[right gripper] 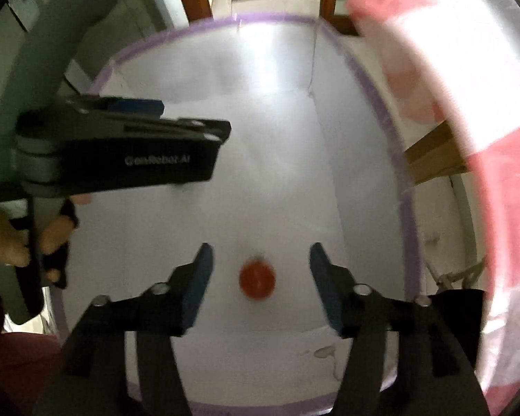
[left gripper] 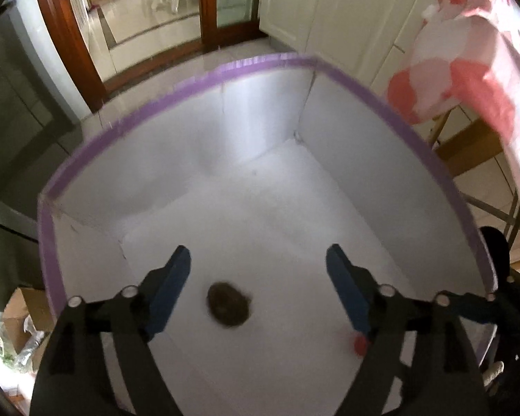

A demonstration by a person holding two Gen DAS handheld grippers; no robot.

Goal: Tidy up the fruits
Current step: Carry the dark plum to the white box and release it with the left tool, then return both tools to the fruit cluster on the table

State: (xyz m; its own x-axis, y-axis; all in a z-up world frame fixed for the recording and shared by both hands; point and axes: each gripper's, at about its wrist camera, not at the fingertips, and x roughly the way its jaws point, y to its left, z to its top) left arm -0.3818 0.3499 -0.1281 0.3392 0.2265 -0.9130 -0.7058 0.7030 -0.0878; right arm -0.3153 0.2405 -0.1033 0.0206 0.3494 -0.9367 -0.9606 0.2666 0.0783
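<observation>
Now your left claw point(left gripper: 258, 270) stands wide open, gripping nothing, above a brown fruit point(left gripper: 228, 303) on the floor of the white, purple-rimmed box point(left gripper: 364, 83). Your right claw point(right gripper: 260, 265) likewise gapes empty over a blurred red fruit point(right gripper: 257, 280) inside the same box.

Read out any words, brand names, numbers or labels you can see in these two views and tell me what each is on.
"GenRobot.AI", roughly; blurred white print, so the first letters are uncertain: on the black body of the left gripper, seen from the right wrist camera.
No other readable text: none on the white bin or the pink and white cloth.
</observation>
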